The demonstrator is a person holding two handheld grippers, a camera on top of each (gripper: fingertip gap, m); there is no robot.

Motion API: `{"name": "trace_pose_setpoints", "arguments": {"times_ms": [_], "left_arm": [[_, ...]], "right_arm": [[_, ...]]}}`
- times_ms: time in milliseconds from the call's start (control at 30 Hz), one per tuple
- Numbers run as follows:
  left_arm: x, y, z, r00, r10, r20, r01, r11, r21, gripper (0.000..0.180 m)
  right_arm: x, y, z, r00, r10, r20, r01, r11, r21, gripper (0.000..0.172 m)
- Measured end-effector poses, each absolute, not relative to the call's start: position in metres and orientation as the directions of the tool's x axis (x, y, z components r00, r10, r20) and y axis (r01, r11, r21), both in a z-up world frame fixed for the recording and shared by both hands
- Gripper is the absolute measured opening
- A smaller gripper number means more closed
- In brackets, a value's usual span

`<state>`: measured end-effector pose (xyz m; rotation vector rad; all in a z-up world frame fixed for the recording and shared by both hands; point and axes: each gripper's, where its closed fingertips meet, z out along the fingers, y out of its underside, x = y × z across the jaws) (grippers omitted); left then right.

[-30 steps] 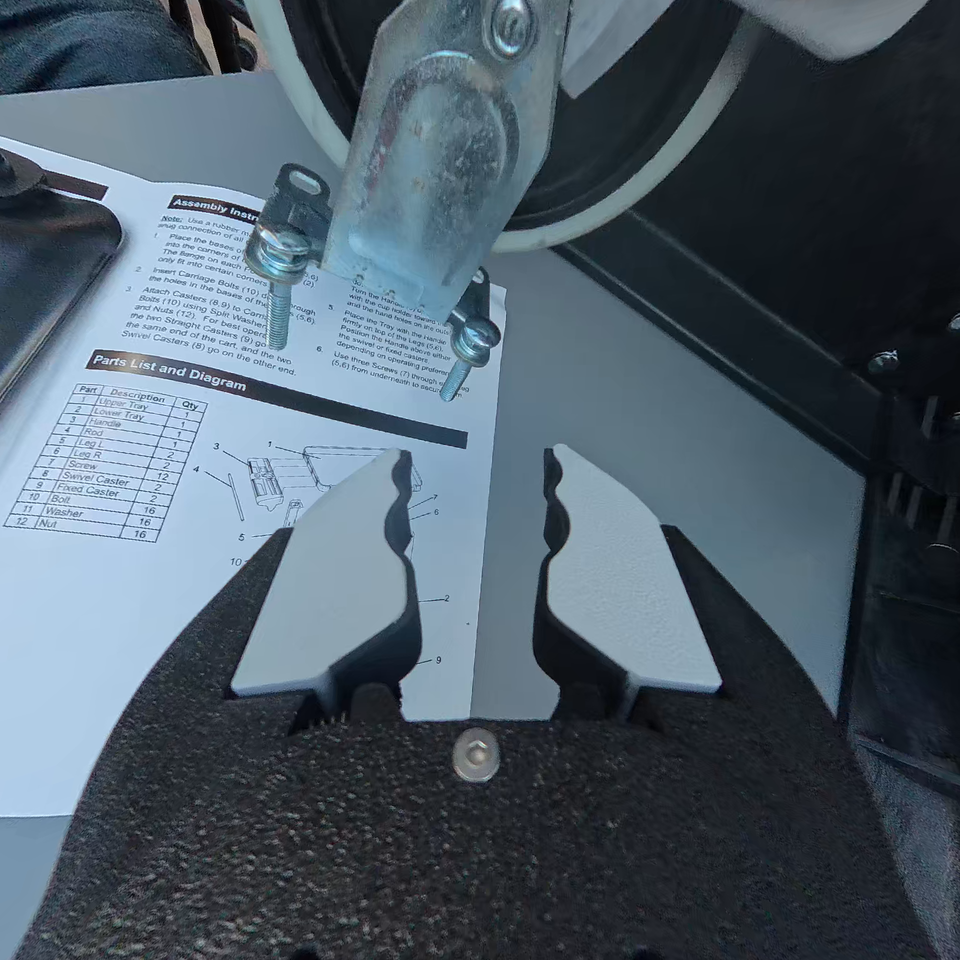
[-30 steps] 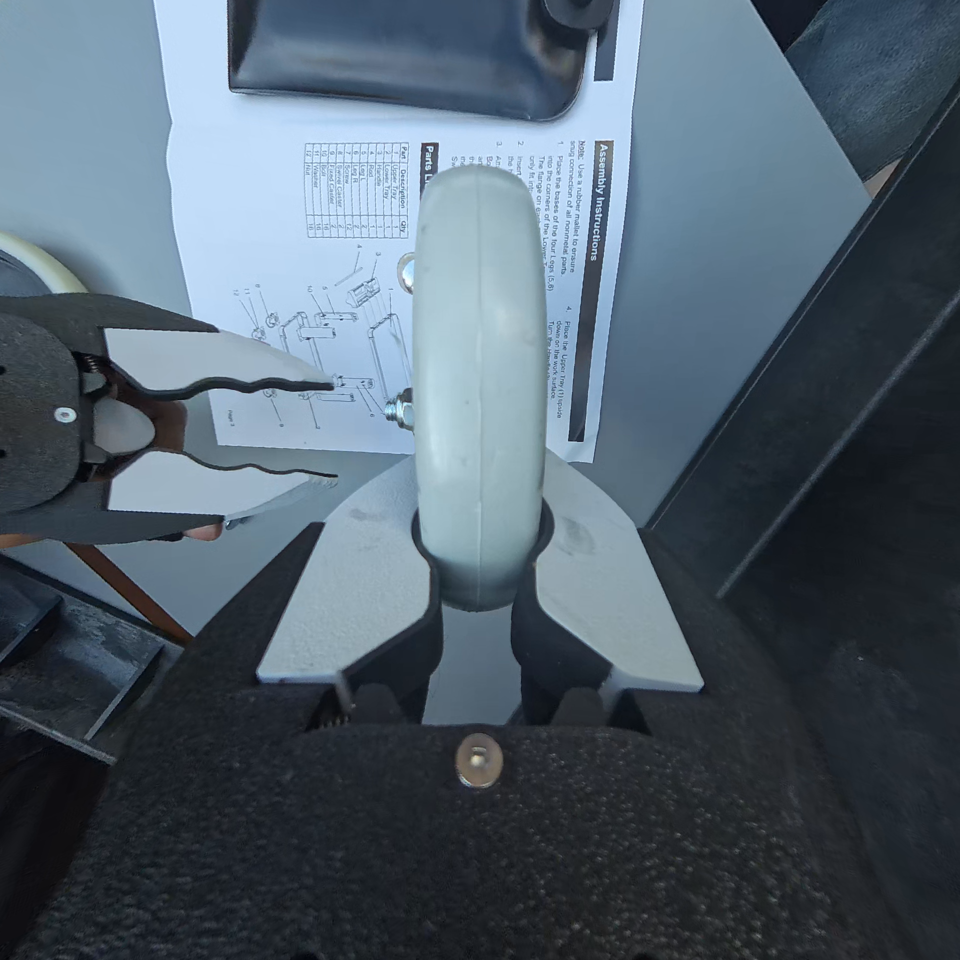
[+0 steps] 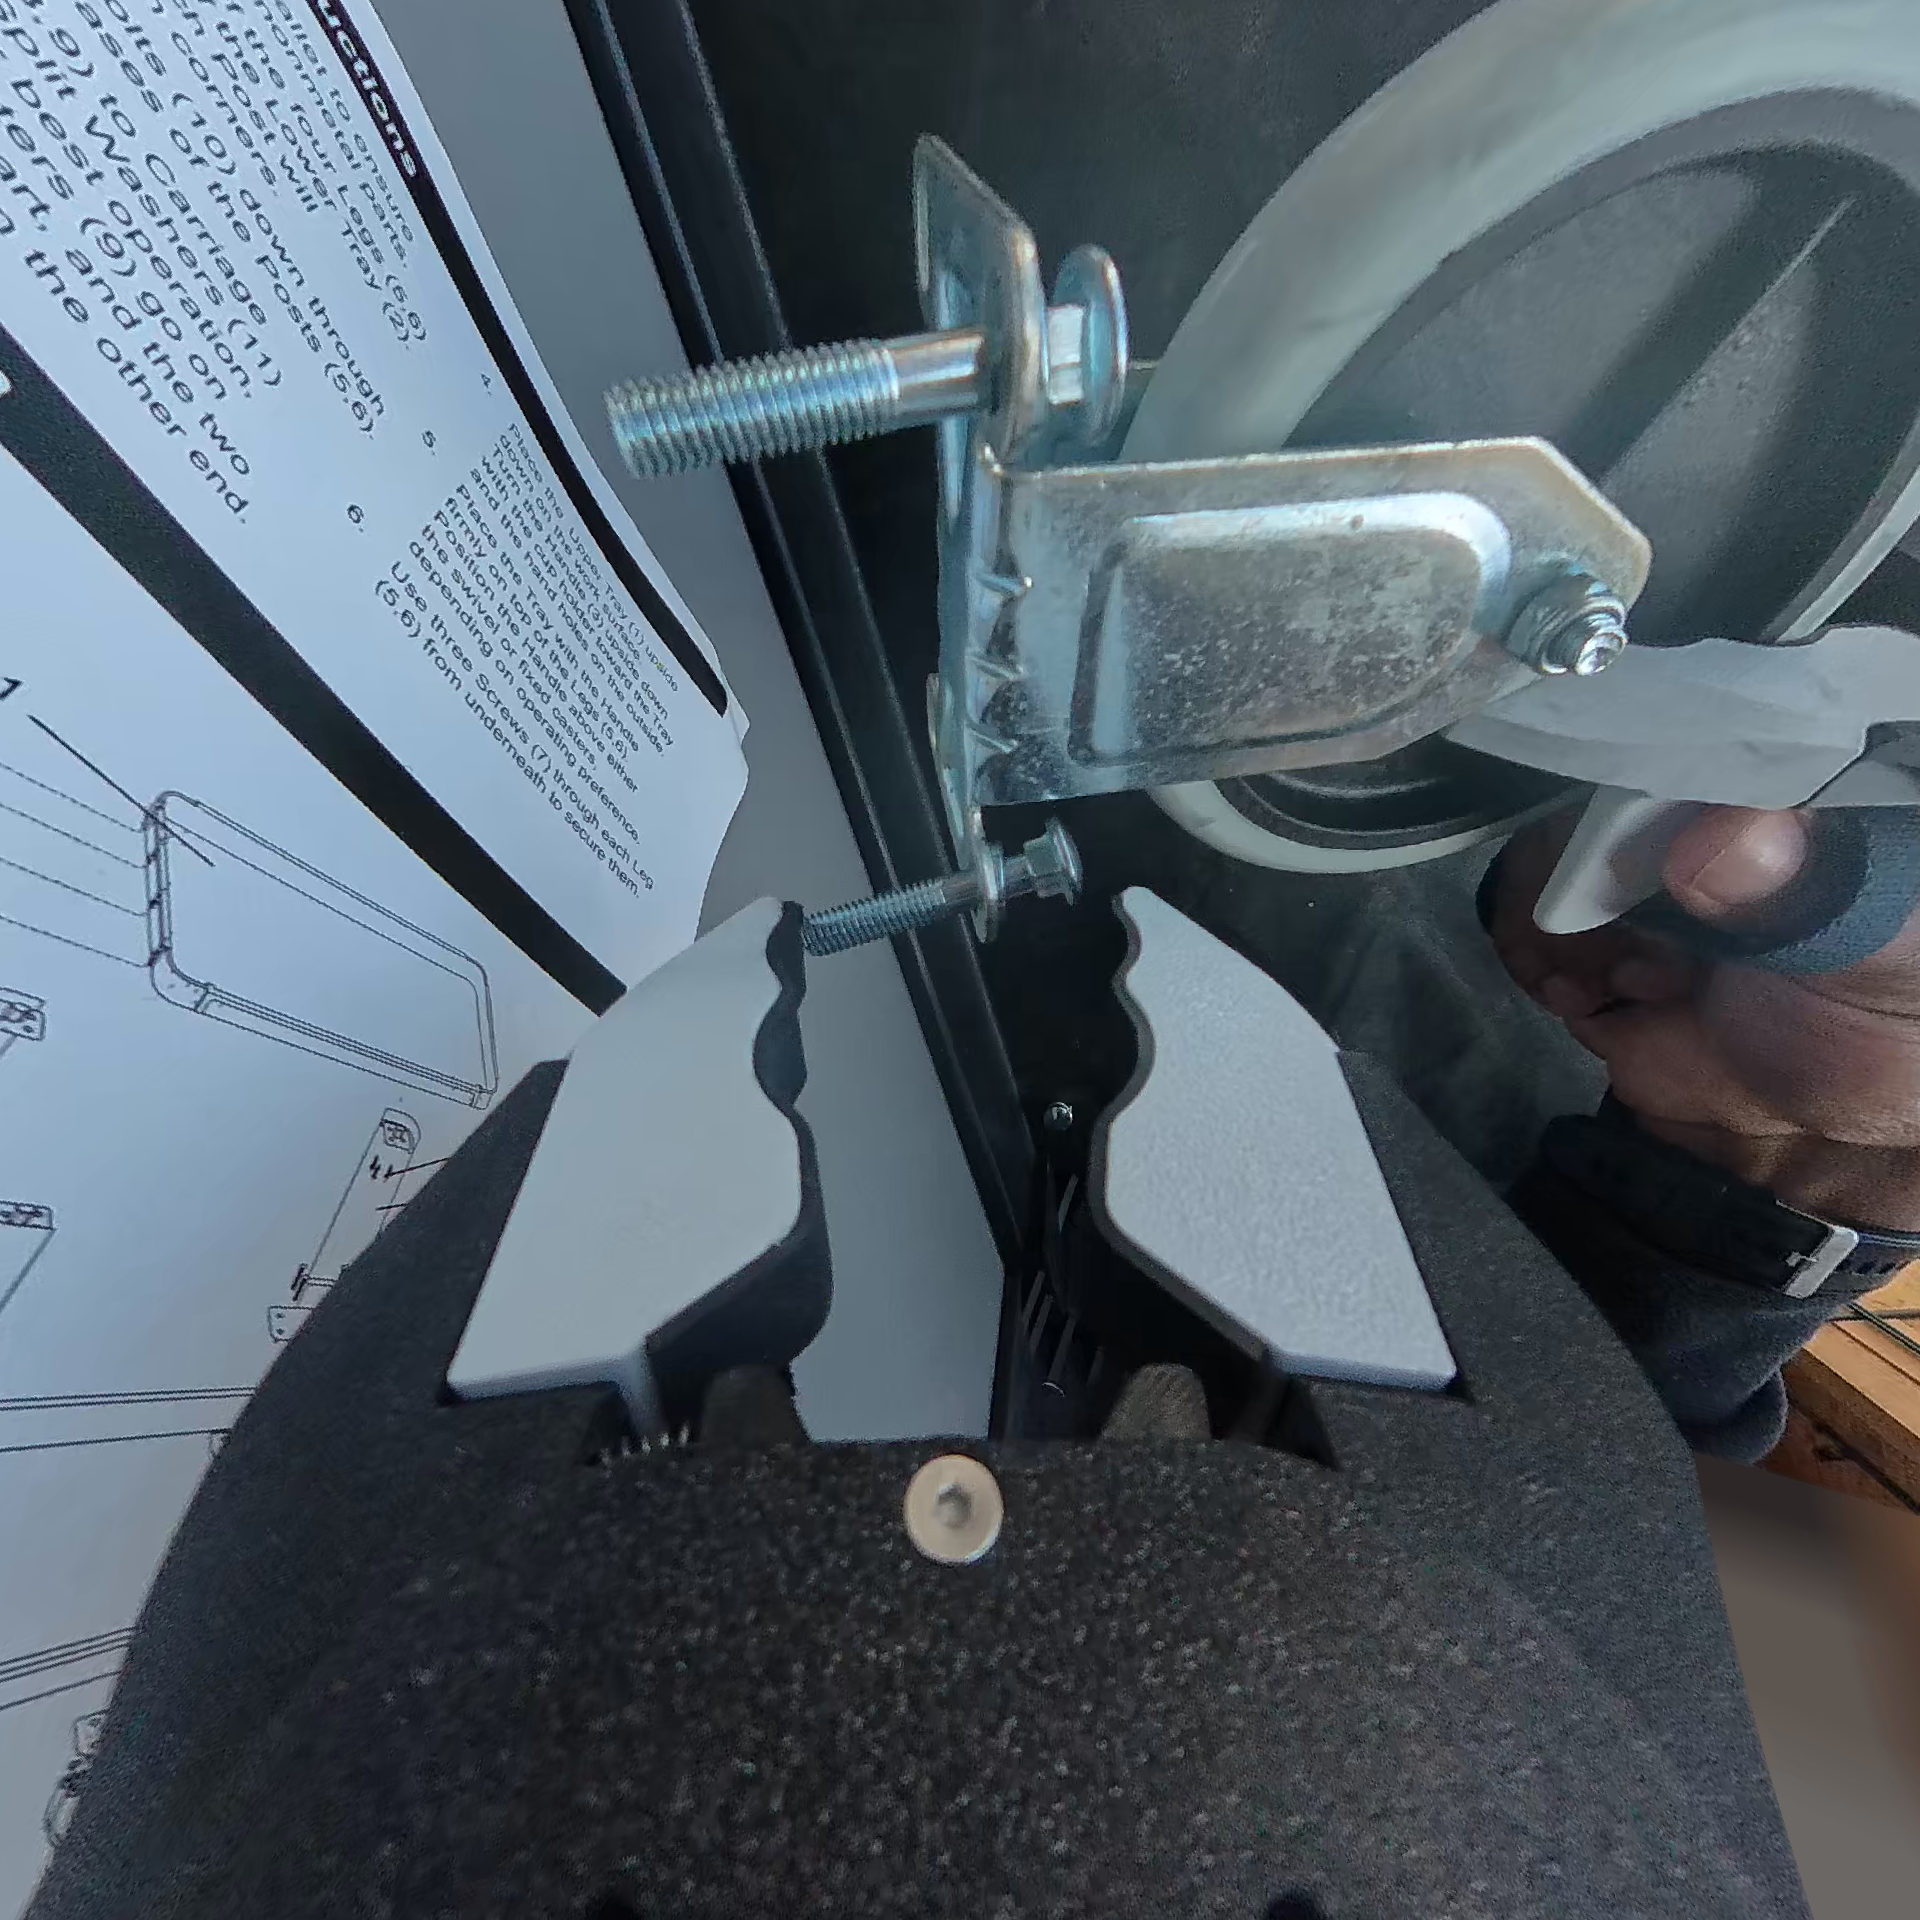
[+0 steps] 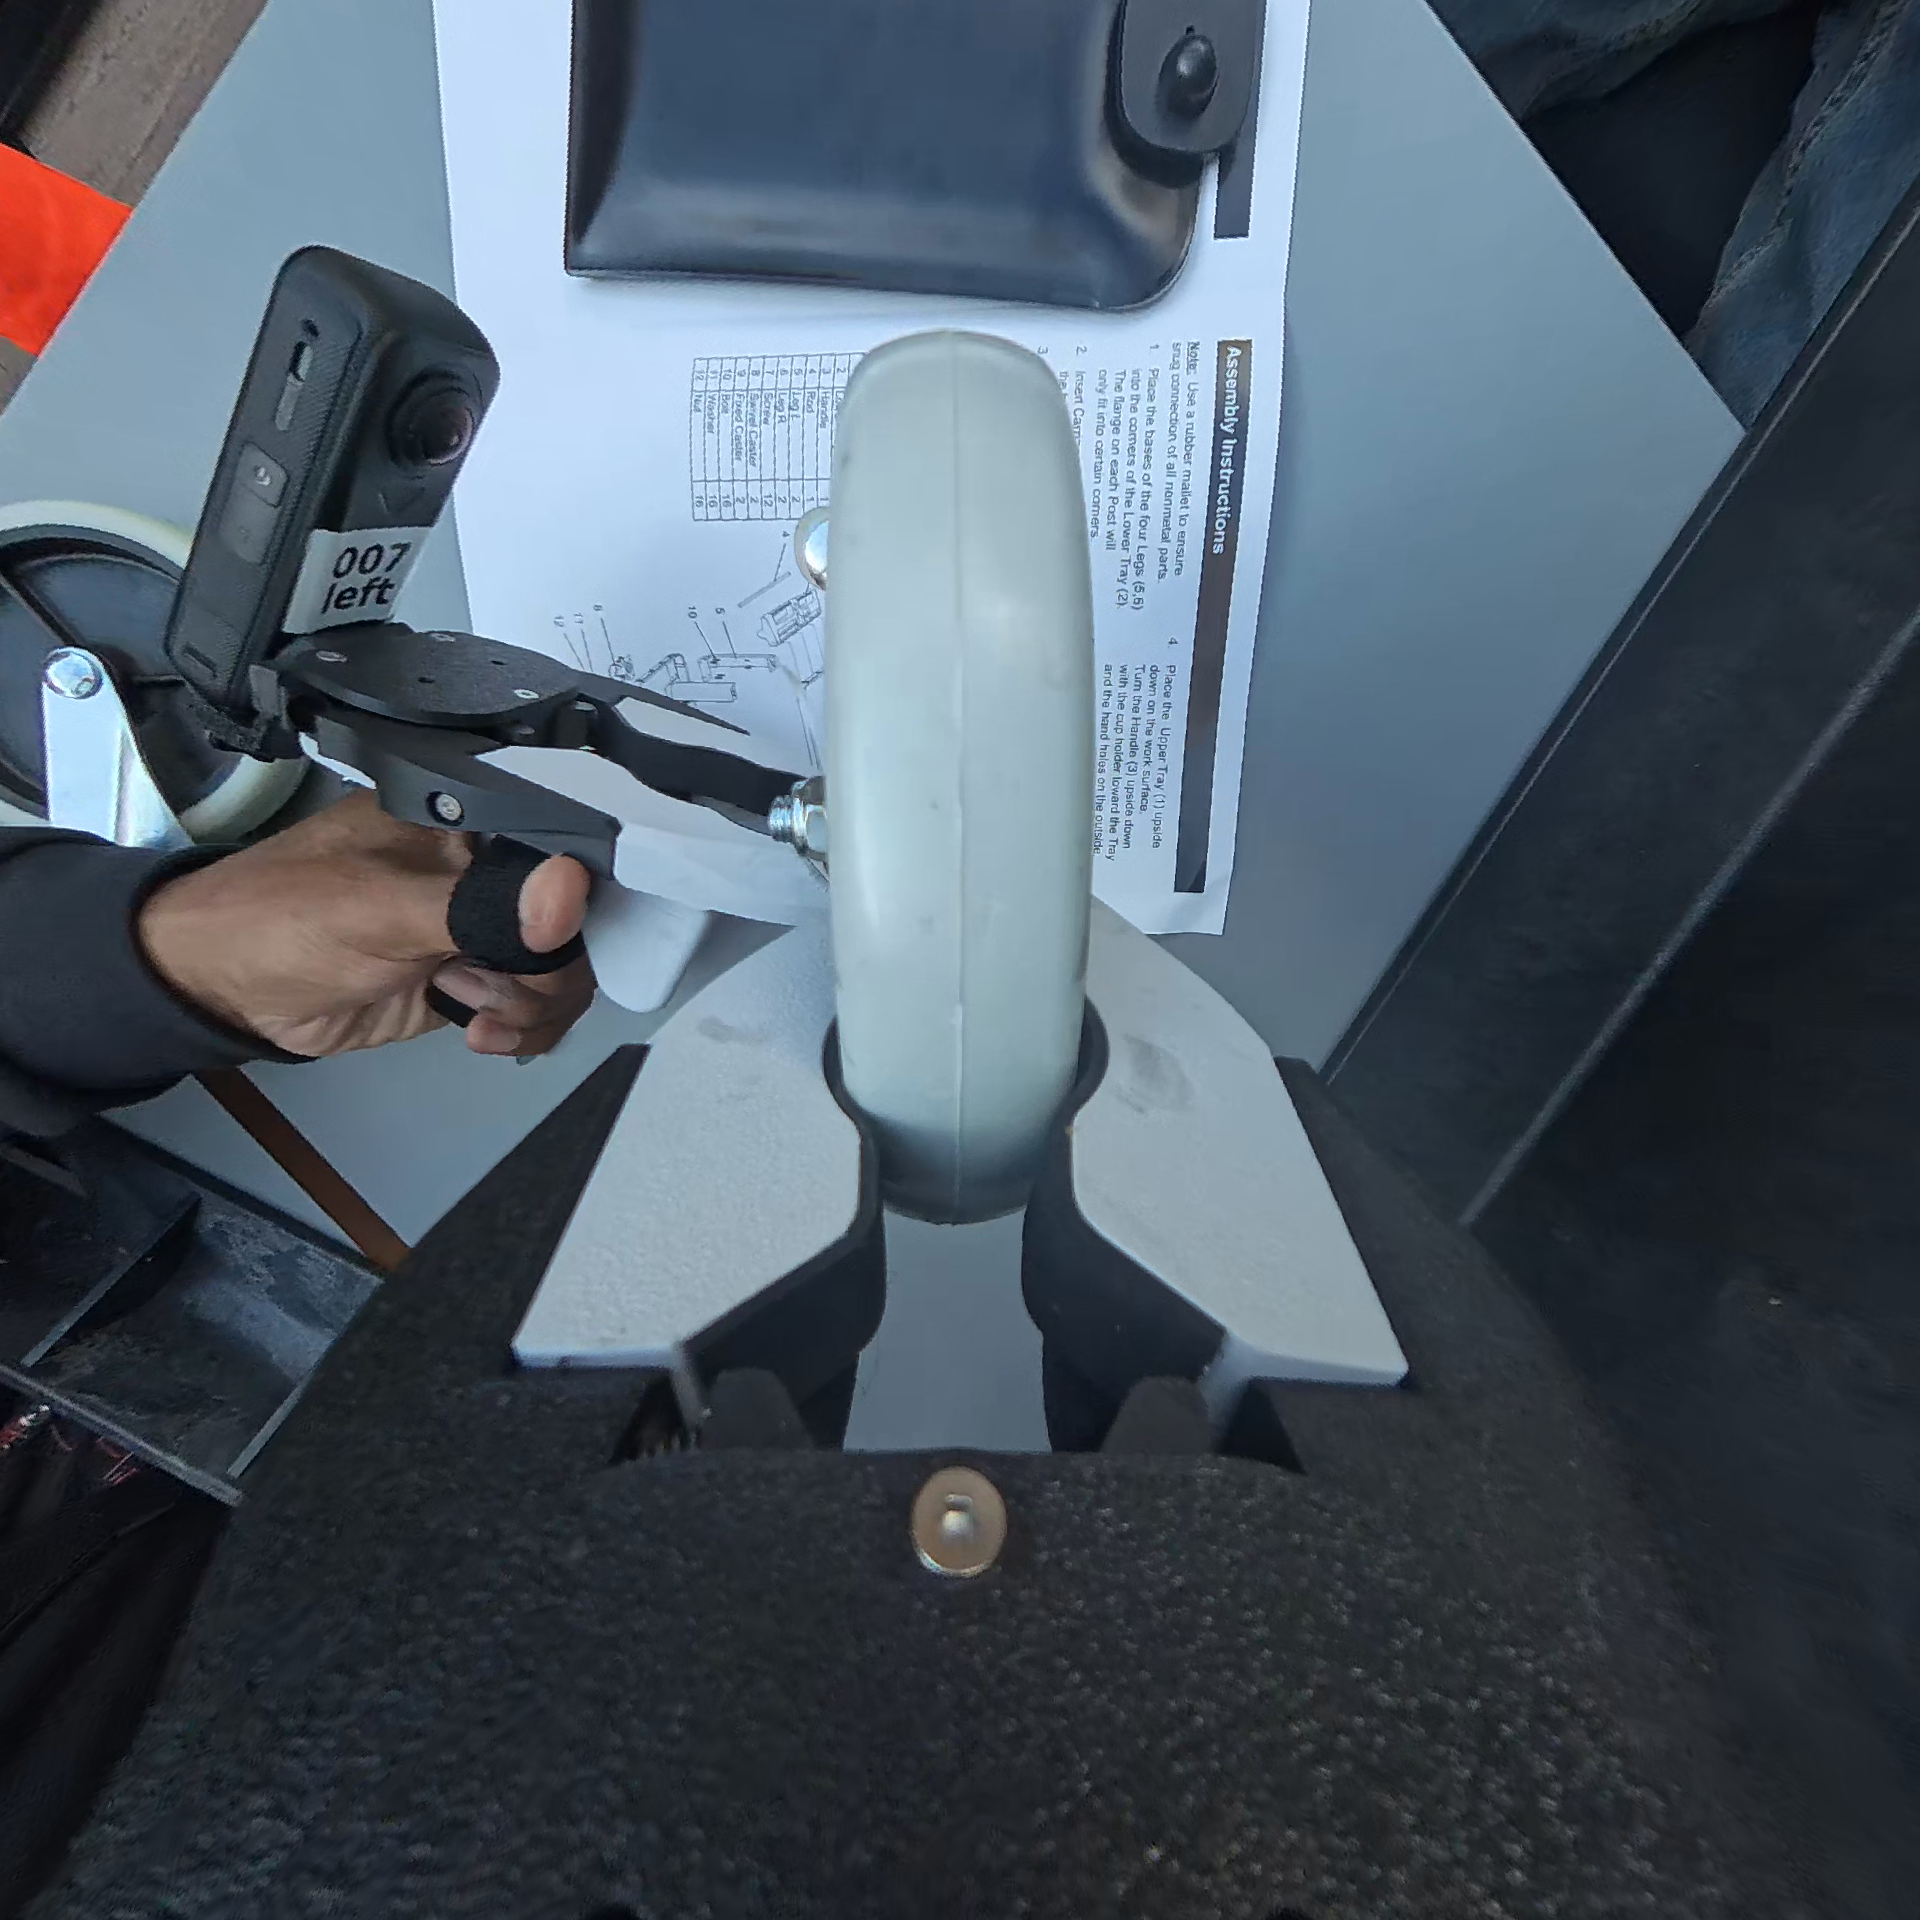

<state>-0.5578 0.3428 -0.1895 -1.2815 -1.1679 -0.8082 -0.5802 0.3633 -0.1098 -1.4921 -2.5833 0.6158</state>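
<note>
My right gripper (image 4: 961,1091) is shut on the grey caster wheel (image 4: 961,727), with both pads pressed on its tread, and holds it edge-on above the table. In the left wrist view the wheel (image 3: 1455,208) carries a zinc bracket (image 3: 1278,613) whose mounting plate has two bolts through it: an upper bolt (image 3: 790,400) and a smaller lower bolt (image 3: 894,920). My left gripper (image 3: 956,909) is open. Its fingertips sit either side of the lower bolt, with the thread tip at the left fingertip (image 3: 769,935) and the right fingertip clear of the bolt head. The left gripper also shows beside the wheel in the right wrist view (image 4: 769,800).
A printed instruction sheet (image 4: 1143,623) lies on the grey table (image 4: 1455,623) with a black pouch (image 4: 883,156) on its far end. A black plastic tray wall (image 4: 1662,831) rises at the right. A second caster (image 4: 104,675) lies at the left. A person's hands grip both handles.
My left gripper has rolled and moved in close to the caster's mounting plate, and its fingertips now flank the lower bolt. Its jaws stand a little wider. My right gripper still holds the wheel.
</note>
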Motion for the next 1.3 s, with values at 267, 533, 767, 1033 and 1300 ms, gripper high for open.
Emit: {"name": "trace_pose_setpoints", "arguments": {"times_ms": [267,533,767,1033,1300], "left_arm": [[-0.554,0.332,-0.195,0.367,0.278,0.888,0.91,0.094,-0.405,0.055],[-0.552,0.313,-0.183,0.799,0.516,0.31,0.5,-0.281,-0.82,0.056],[-0.549,0.324,-0.175,0.868,0.441,-0.23,0.027,-0.503,-0.864,0.041],[-0.554,0.328,-0.187,0.842,0.484,-0.238,0.065,-0.529,-0.846,0.03],[-0.552,0.332,-0.187,0.821,0.483,-0.302,0.016,-0.55,-0.835,0.021]], "right_arm": [[-0.579,0.367,-0.117,-0.515,0.85,-0.108,0.805,0.436,-0.403,0.028],[-0.574,0.371,-0.124,-0.499,0.855,-0.139,0.809,0.402,-0.43,0.028],[-0.572,0.37,-0.126,-0.495,0.856,-0.153,0.808,0.387,-0.445,0.028],[-0.568,0.366,-0.121,-0.507,0.848,-0.154,0.793,0.389,-0.468,0.029],[-0.565,0.363,-0.122,-0.518,0.842,-0.152,0.785,0.396,-0.477,0.028]]}}
